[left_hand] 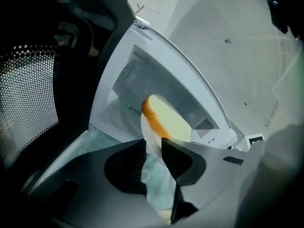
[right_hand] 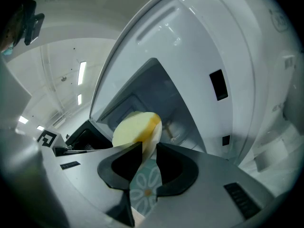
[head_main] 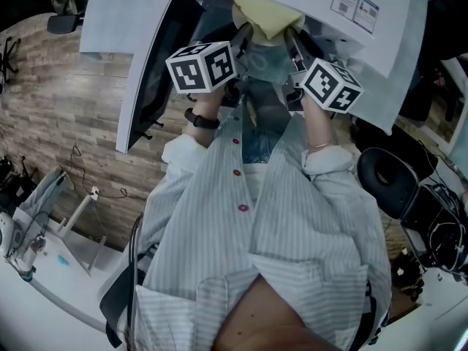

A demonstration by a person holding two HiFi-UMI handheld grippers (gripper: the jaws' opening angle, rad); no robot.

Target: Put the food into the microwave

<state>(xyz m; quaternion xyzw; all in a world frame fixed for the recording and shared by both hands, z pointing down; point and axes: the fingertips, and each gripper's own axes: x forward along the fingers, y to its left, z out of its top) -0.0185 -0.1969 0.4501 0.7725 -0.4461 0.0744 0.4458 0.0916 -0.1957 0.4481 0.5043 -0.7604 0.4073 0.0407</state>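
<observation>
**Operator:** State the load and its position.

**Technician:** The food (left_hand: 167,118) – a pale yellow round with an orange-brown edge – lies on a plate (right_hand: 146,188) with a flower pattern. The plate is at the mouth of the microwave (left_hand: 127,77), whose door (head_main: 150,79) stands swung open to its left. The food leads, nearest the cavity. Whether the plate's front edge has crossed the microwave's sill is hard to judge from these views.

**Operator:** Gripper status?

**Technician:** The left gripper (left_hand: 153,147) is closed narrow on the plate's rim, on the side nearer the microwave's door. The right gripper (right_hand: 148,148) is closed narrow on the opposite rim. Neither touches the food.

**Operator:** Handling properties?

**Technician:** The plate looks rigid, smooth and breakable – probably slippery under thin pads, so the grip depends on two opposed holds. The food appears light and soft, and it sits loose, so a tilt toward the microwave could slide it off.

**Operator:** Where to hold?

**Technician:** On the rim only, at opposite sides, as now. Hold the plate level and clear of the microwave's frame, and lower it flat onto the cavity floor before loosening either jaw.
</observation>
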